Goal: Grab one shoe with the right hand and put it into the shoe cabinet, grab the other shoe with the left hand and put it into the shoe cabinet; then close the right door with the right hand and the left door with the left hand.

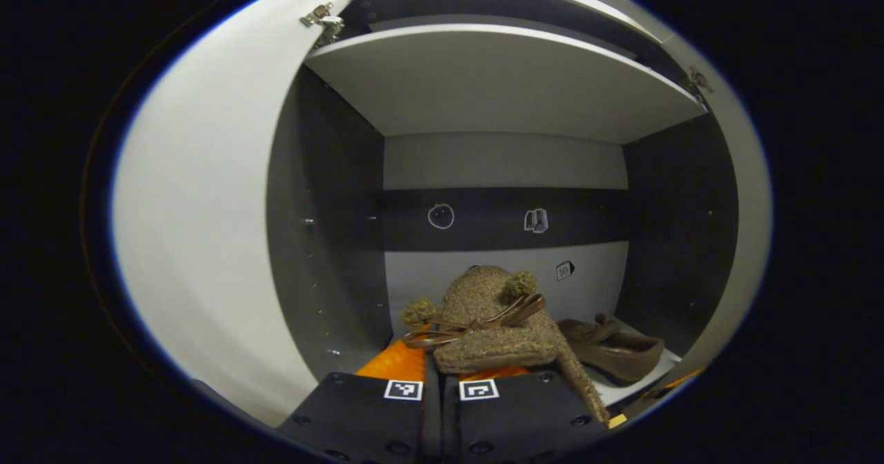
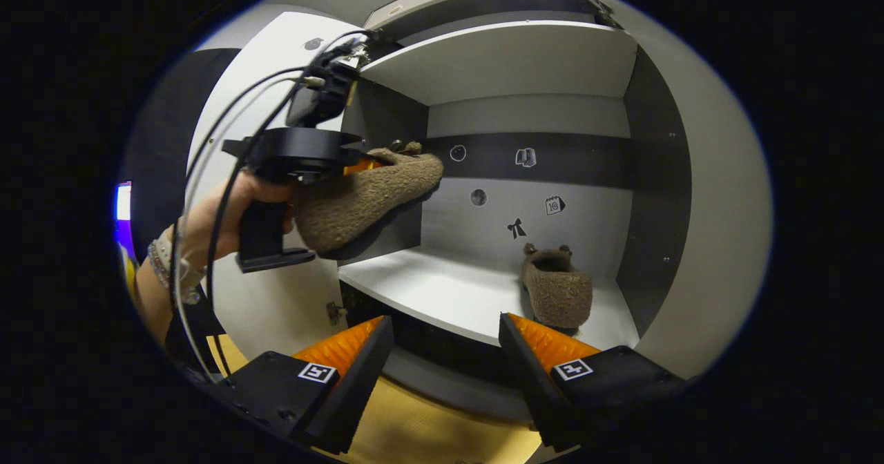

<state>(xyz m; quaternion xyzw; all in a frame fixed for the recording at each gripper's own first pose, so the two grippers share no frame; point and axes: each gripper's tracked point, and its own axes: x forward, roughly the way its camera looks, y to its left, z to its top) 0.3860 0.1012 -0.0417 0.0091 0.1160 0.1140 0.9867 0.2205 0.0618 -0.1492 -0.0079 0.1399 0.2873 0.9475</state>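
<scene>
A brown woolly shoe [image 1: 494,326] with pompoms and a bow is clamped between the fingers of my left gripper [image 1: 440,375], which is shut on it. In the right gripper view a hand carries that left gripper [image 2: 356,163] with the held shoe [image 2: 366,201] in the air at the cabinet's left opening, above the lower shelf [image 2: 428,288]. The other brown shoe [image 2: 556,291] lies on that shelf at the right, toe towards me; it also lies right of the held shoe [image 1: 611,353]. My right gripper [image 2: 445,343] stands open in front of the shelf's edge, with nothing between its fingers.
The shoe cabinet's white left door [image 1: 207,243] stands open, and so does the right door [image 2: 718,243]. An upper shelf [image 1: 497,84] spans the cabinet overhead. A wooden floor [image 2: 442,436] shows below the cabinet. Cables [image 2: 221,174] trail from the left gripper.
</scene>
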